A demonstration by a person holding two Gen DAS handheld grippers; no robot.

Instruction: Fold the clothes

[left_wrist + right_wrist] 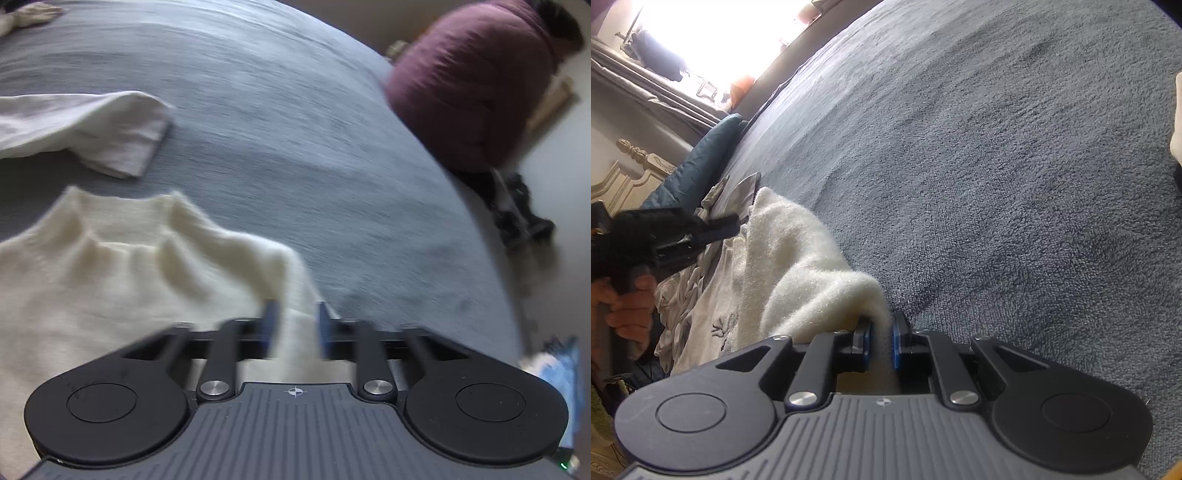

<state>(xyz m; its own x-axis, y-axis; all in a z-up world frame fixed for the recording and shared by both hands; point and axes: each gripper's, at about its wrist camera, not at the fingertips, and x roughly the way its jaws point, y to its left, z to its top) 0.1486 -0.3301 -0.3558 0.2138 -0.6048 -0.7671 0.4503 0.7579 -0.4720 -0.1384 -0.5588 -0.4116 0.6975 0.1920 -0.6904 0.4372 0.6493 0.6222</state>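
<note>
A fluffy cream sweater [122, 266] lies bunched on the grey bed cover [295, 147]. In the left wrist view, a strip of it runs between the blue pads of my left gripper [297, 325]. The jaws stand apart and the cloth looks loose there, though the picture is blurred. The right wrist view shows my right gripper [881, 339] shut on a raised corner of the same sweater [798, 266]. The left gripper [733, 225], held by a hand [628, 306], shows at that view's left edge beside the sweater's far end.
A pale garment [92, 129] lies further up the bed, another [33, 14] at the far corner. A person in a maroon jacket [472, 85] bends at the bed's right edge. A blue pillow [701, 158] and a printed white garment [716, 295] lie to the left.
</note>
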